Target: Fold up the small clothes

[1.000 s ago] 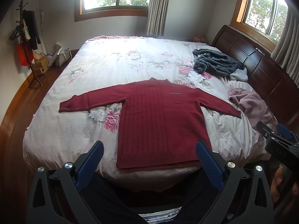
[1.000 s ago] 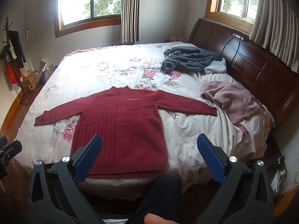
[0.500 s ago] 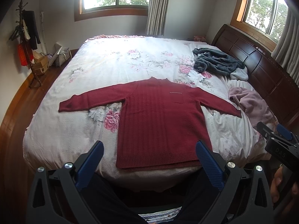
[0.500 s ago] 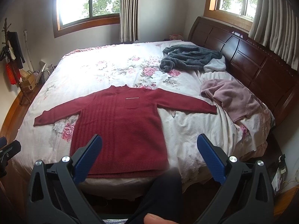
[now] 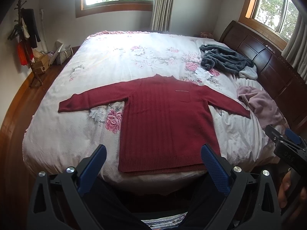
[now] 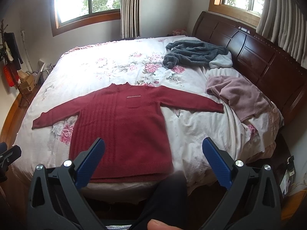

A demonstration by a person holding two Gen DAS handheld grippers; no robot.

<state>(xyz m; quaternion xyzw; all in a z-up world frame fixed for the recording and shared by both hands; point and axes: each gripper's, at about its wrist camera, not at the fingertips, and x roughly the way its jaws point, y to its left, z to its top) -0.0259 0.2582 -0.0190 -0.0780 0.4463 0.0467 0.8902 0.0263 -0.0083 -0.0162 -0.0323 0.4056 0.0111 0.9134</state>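
Note:
A dark red knit sweater [image 5: 165,118] [image 6: 122,130] lies flat on the floral bedspread [image 5: 107,61] [image 6: 107,65], front up, both sleeves spread wide, hem at the near bed edge. My left gripper [image 5: 153,159] hovers open above the hem, off the bed, holding nothing. Open as well, my right gripper [image 6: 153,153] hangs over the sweater's lower right side without touching it. The right gripper's body [image 5: 287,149] shows at the right edge of the left wrist view.
A grey fleece garment [image 5: 226,61] [image 6: 195,53] and a pink garment [image 5: 262,103] [image 6: 239,95] lie near the dark wooden headboard [image 6: 259,57] on the right. A coat stand [image 5: 25,44] and boxes sit left of the bed. A person's dark trouser legs [image 6: 165,201] are at the bed's foot.
Both views have shifted slightly closer to the bed; the sweater has not moved and both grippers stay open.

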